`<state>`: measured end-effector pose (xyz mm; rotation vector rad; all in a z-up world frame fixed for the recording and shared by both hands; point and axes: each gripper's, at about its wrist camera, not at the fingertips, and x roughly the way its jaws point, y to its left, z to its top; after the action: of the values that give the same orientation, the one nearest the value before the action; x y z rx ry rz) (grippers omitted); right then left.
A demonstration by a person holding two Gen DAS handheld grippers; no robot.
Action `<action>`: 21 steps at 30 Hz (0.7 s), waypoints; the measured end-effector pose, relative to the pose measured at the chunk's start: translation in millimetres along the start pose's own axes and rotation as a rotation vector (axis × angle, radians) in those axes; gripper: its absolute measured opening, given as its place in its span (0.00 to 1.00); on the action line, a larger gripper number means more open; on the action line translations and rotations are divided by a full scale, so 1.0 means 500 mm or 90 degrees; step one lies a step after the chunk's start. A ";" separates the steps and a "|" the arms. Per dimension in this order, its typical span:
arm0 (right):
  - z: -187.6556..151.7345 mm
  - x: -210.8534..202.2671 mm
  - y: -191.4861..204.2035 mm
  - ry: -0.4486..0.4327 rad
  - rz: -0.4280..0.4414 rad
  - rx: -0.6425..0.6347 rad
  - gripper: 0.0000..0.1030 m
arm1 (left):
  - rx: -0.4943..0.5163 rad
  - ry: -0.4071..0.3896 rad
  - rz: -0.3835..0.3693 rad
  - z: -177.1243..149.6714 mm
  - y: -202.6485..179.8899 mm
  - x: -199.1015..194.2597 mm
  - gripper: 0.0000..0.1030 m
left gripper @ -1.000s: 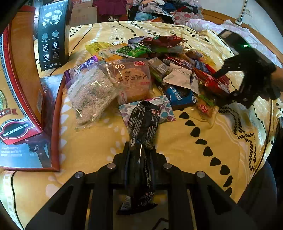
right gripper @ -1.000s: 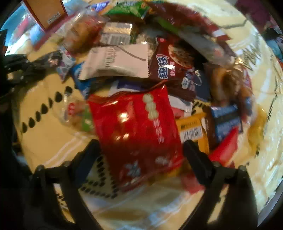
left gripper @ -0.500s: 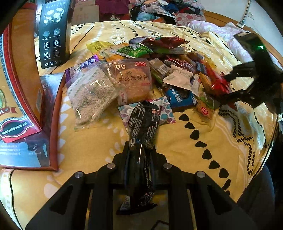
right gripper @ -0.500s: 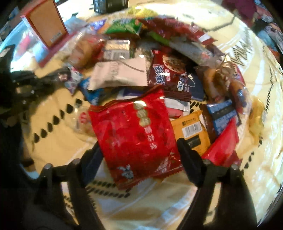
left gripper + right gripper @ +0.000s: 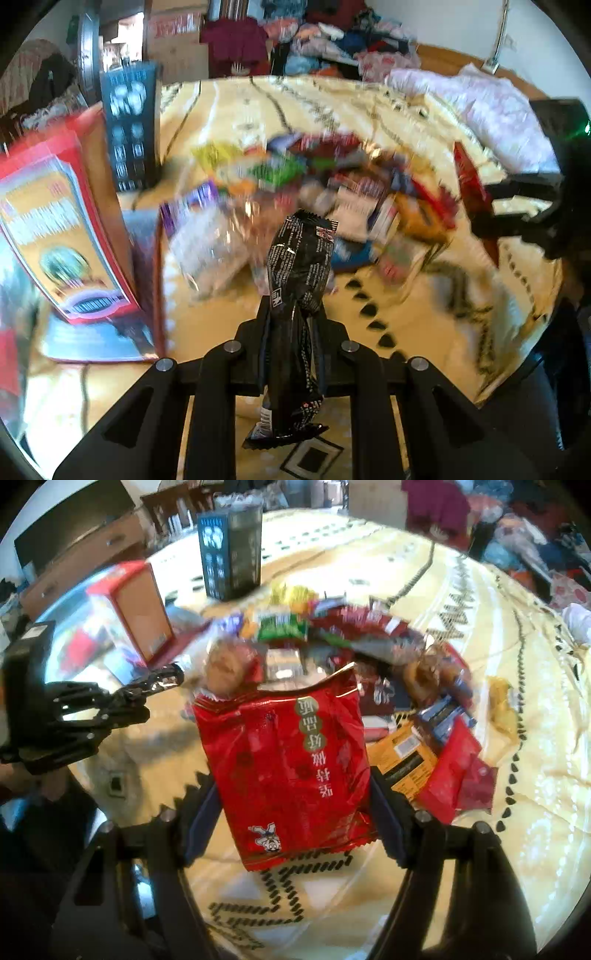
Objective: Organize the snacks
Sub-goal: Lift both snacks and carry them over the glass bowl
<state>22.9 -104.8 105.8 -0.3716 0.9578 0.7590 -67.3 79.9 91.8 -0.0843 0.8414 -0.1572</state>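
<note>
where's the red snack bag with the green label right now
In the right wrist view the red snack bag sits centre frame between the closing fingers of the right gripper, lifted in front of the snack pile on the yellow bedspread.

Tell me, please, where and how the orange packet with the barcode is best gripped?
Probably by the orange packet's near-left edge, coming from above on the bare-cloth side: it lies flat, and a red packet overlaps its right side, with other snacks crowding behind.

Left gripper (image 5: 291, 325) clamped on black packet (image 5: 297, 280), lifted over yellow bedspread (image 5: 424, 314); blurred snack pile (image 5: 314, 192) mid-bed, red box (image 5: 62, 236) at left edge.
</note>
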 end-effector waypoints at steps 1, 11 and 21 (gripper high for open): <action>0.006 -0.010 0.004 -0.010 -0.003 0.002 0.73 | 0.000 -0.010 0.000 0.009 0.000 -0.015 0.17; 0.117 -0.097 0.078 -0.101 -0.010 -0.031 0.73 | -0.045 -0.126 0.067 0.097 0.078 -0.196 0.17; 0.325 -0.104 0.280 -0.185 0.098 -0.107 0.73 | -0.170 -0.182 0.194 0.102 0.300 -0.334 0.17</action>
<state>0.2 66.7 242.5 -0.3253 0.6564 1.0076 -123.0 256.9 228.1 -0.2214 0.5770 0.2503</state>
